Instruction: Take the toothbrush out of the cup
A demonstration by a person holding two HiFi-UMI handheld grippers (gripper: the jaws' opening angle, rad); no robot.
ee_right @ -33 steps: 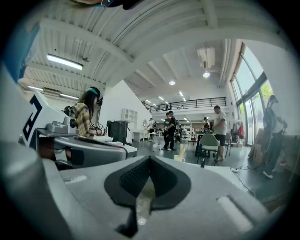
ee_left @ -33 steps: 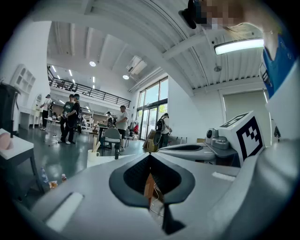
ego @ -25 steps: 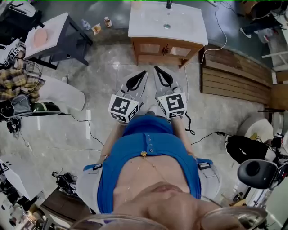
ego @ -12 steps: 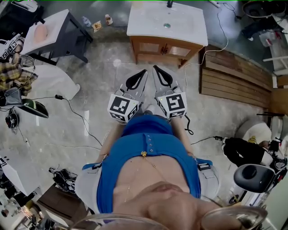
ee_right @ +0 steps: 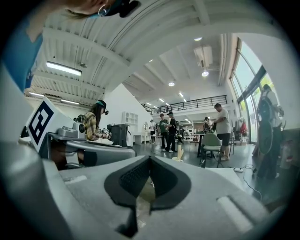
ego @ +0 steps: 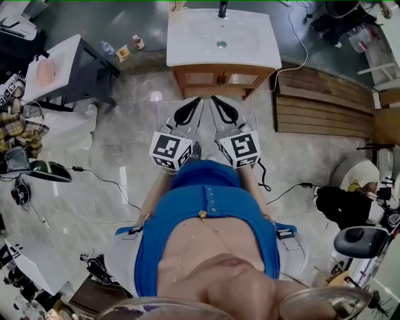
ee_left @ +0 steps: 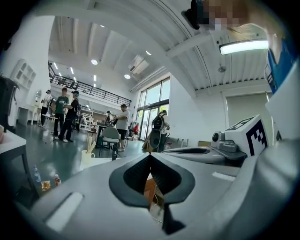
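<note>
In the left gripper view a white cup (ee_left: 87,158) with pale sticks standing in it sits on a white top far ahead; I cannot tell whether one of them is a toothbrush. The right gripper view shows the same cup (ee_right: 178,155), small and distant. In the head view only a beige scrap shows at the far left corner of the washbasin top (ego: 187,37). My left gripper (ego: 191,106) and right gripper (ego: 222,104) are side by side in front of the person's blue shirt. They point at the basin cabinet, well short of it. Both are shut and empty, left (ee_left: 150,155) and right (ee_right: 150,158).
The white basin has a dark tap (ego: 222,9) and stands on a wooden cabinet (ego: 215,78). A black table (ego: 65,65) stands at left, with small bottles (ego: 122,50) on the floor beside it. Wooden planks (ego: 325,106) lie at right. Cables cross the marble floor. Several people stand far off.
The head view has shifted: the washbasin now sits lower and further left in the picture. Both grippers keep their place in front of the body, still shut.
</note>
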